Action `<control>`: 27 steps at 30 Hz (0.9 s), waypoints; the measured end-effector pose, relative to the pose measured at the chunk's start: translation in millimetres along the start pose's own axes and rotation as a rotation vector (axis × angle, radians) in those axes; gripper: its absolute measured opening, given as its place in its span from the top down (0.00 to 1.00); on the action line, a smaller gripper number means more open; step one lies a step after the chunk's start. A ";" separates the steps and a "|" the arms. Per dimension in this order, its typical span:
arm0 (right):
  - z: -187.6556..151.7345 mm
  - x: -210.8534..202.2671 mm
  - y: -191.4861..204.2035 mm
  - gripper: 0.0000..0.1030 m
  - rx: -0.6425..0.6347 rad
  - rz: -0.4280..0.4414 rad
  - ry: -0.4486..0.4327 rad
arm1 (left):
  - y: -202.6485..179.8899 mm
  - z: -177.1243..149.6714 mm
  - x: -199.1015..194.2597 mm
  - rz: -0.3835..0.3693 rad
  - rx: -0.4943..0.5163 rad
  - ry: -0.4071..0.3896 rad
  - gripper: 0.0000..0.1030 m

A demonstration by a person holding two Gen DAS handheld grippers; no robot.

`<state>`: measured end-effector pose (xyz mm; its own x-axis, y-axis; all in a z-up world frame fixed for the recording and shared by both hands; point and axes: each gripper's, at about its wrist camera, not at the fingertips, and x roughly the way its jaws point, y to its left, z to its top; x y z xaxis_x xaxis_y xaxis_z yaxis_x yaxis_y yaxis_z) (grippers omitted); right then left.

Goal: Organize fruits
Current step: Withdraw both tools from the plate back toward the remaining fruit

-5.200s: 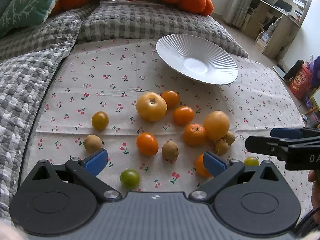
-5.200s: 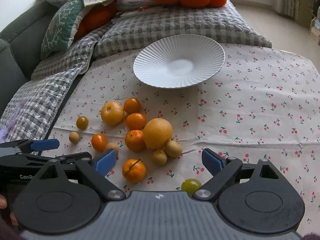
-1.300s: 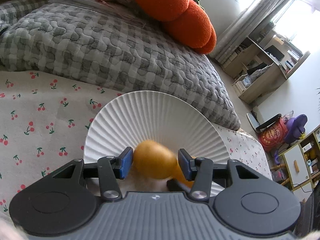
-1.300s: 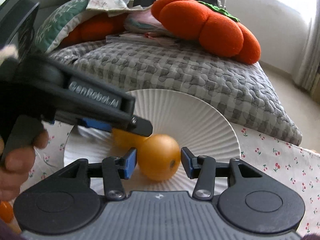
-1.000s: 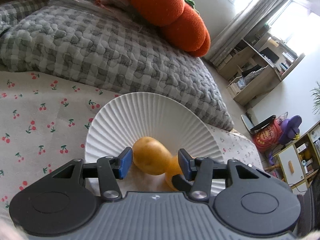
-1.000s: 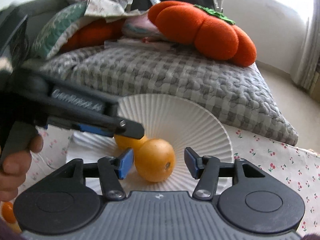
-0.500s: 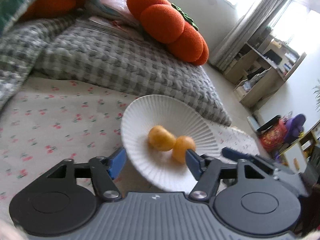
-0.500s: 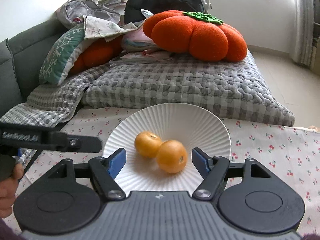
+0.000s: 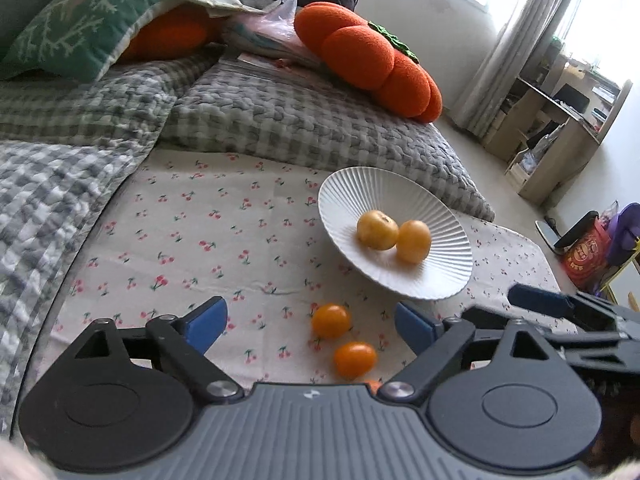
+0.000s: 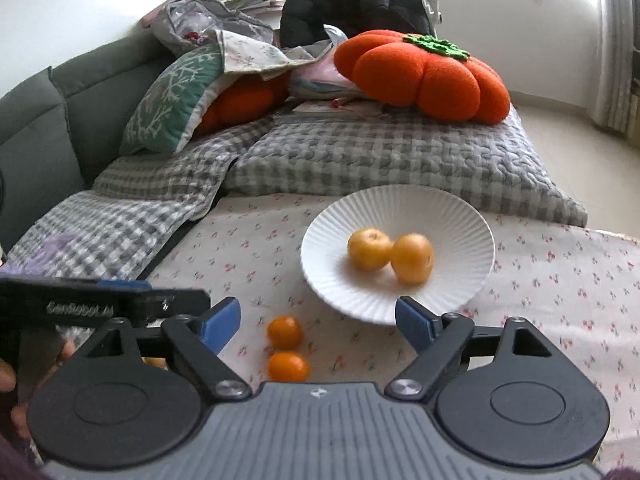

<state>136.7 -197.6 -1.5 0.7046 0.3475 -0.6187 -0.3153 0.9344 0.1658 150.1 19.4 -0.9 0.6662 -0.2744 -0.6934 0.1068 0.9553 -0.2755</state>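
Both the left gripper (image 9: 310, 324) and right gripper (image 10: 318, 322) stand wide, jaws just opened, gripping nothing; two yellow fruits (image 9: 394, 236) sit touching on the white plate (image 9: 348, 196) ahead, small oranges (image 10: 286, 344) between the tongs

Grey sofa (image 10: 36, 128), pumpkin cushion (image 10: 424, 76), wooden shelves (image 9: 560, 136) beside a bright curtained window (image 9: 520, 20).

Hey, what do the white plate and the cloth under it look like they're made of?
White plate: likely glazed ceramic, though it may be melamine. It is rigid, with fine radial ribs and a soft sheen. Cloth: thin woven fabric, probably cotton, matte, printed with small cherries and faintly creased.
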 end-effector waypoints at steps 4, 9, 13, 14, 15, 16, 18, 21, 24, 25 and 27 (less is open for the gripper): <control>-10.0 -11.4 -2.5 0.16 0.046 -0.013 -0.009 | -3.9 -7.7 -8.7 0.003 0.028 -0.018 0.13; -18.5 -17.5 2.2 0.13 0.057 -0.032 -0.006 | -6.4 -22.8 -15.4 0.028 0.080 -0.040 0.09; -21.7 -29.0 3.9 0.08 0.076 -0.035 -0.029 | -1.0 -26.0 -17.9 0.030 0.074 -0.038 0.09; -22.9 -32.2 4.3 0.06 0.080 -0.034 -0.037 | -0.2 -25.7 -20.1 0.034 0.077 -0.046 0.09; -24.4 -35.3 4.5 0.06 0.082 -0.035 -0.044 | 0.4 -25.4 -22.4 0.036 0.080 -0.054 0.08; -26.0 -37.9 4.7 0.05 0.081 -0.038 -0.048 | 0.6 -25.1 -24.8 0.037 0.081 -0.058 0.07; -28.6 -41.9 3.9 0.04 0.083 -0.042 -0.049 | 1.3 -25.0 -28.7 0.031 0.076 -0.058 0.07; -30.1 -42.7 1.2 0.03 0.108 -0.049 -0.040 | 3.3 -27.7 -33.1 0.019 0.069 -0.050 0.06; -31.7 -39.9 0.4 0.03 0.115 -0.060 -0.023 | 8.7 -31.0 -33.8 0.024 0.057 -0.036 0.06; -31.7 -39.1 0.6 0.03 0.111 -0.061 -0.018 | 11.4 -31.5 -33.6 0.026 0.048 -0.031 0.06; -33.1 -40.4 1.5 0.04 0.109 -0.063 -0.016 | 16.8 -31.6 -34.2 0.027 0.028 -0.026 0.06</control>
<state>86.8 -212.8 -1.7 0.7314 0.2887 -0.6179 -0.2003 0.9570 0.2099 105.7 41.4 -2.8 0.6881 -0.2458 -0.6827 0.1089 0.9652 -0.2377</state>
